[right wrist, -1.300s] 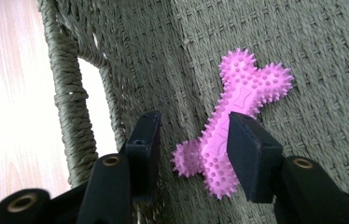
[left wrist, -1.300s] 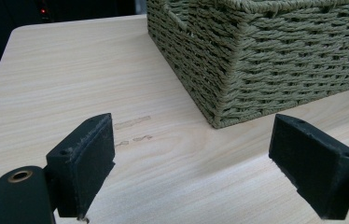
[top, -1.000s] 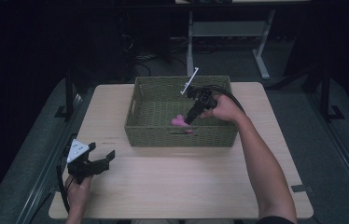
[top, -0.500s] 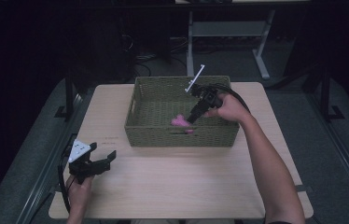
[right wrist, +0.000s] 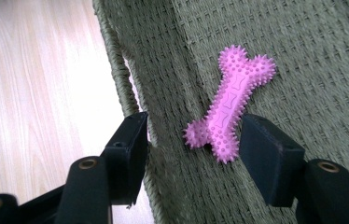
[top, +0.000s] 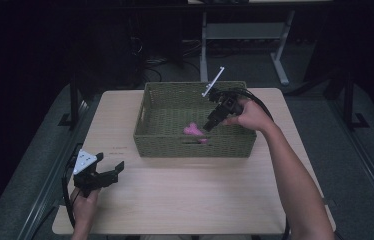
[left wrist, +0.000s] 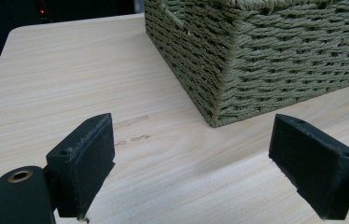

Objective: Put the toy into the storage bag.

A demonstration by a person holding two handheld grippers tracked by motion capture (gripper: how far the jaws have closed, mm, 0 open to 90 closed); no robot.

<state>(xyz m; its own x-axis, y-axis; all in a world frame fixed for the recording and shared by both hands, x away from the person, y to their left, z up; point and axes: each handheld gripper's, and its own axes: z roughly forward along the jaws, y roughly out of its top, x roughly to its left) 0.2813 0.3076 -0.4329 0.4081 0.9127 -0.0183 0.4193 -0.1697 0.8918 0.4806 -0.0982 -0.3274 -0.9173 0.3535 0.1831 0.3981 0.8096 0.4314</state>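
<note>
A pink spiked bone-shaped chew toy (right wrist: 231, 109) lies flat on the woven floor of the green wicker basket (top: 195, 148), close against its near wall and a little right of the middle. The right gripper (top: 211, 123) hangs over it inside the basket, tilted down toward the near wall. Its jaws have just been opening, and in the right gripper view they stand apart with the toy's lower end between them, neither pad pressing on it, so the toy looks released and resting on its own. It appears to be a light, rubbery thing: the soft spikes should give under the pads and keep it from slipping, and it is unlikely to break if dropped. The narrow shaft between the two knobbed ends is the sensible place to take hold, gripped across its width; the bulbous ends would tend to squirm out. The near wall crowds one jaw, so any new grasp would want to come from above. The left gripper (top: 97, 175) rests at the near left of the wooden table (top: 185, 200), well apart from the basket, jaws wide and empty.
</note>
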